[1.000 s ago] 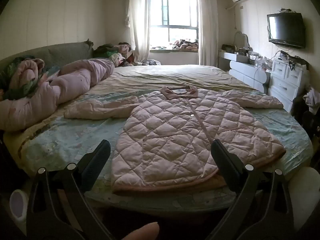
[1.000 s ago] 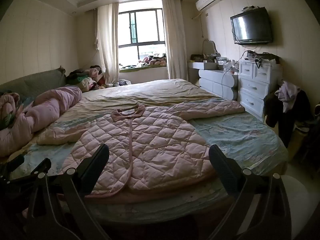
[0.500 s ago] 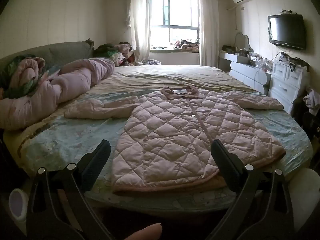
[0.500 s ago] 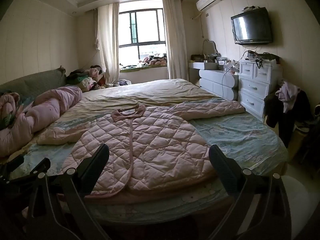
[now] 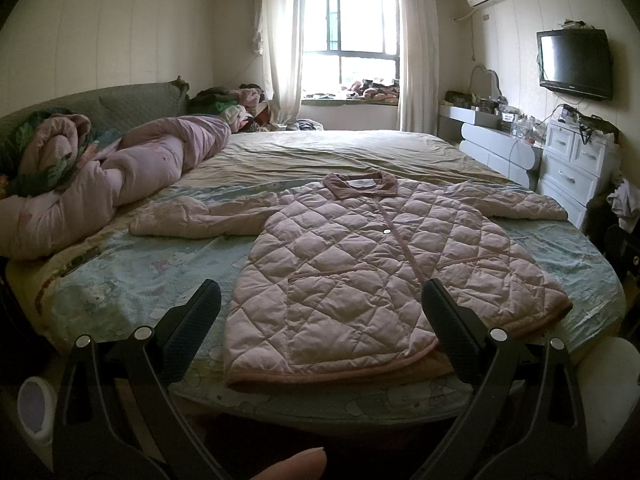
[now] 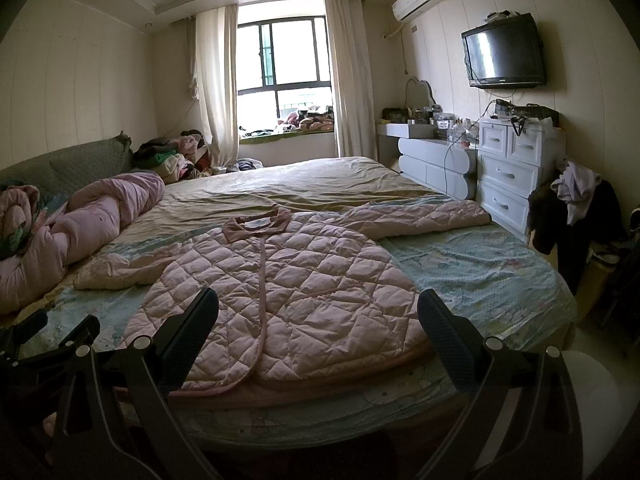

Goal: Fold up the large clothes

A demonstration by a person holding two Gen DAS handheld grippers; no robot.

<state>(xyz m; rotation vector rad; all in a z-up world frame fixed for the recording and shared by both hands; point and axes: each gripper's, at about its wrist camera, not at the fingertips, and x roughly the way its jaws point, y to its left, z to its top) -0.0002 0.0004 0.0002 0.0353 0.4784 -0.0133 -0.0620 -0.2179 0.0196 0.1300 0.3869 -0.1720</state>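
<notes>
Fingers (image 5: 200, 312) of our left gripper (image 5: 320, 320) stood spread wide with nothing between them, hovering short of the bed's (image 5: 120, 280) near edge, and the fingers (image 6: 440, 320) of our right gripper (image 6: 318, 320) were splayed the same way, gripping nothing. We saw the pink quilted coat (image 5: 380, 264) lying flat and face up on the bed, its collar (image 5: 360, 182) toward the window (image 5: 352, 40) and its hem just at the near edge of the mattress. Both sleeves were stretched out sideways. In the right wrist view the coat (image 6: 288, 280) filled the space between our fingers. We had a rolled pink duvet (image 5: 100, 184) at the left by the headboard, well apart from the coat. A fingertip (image 5: 292, 464) showed at the bottom of the left wrist view.
</notes>
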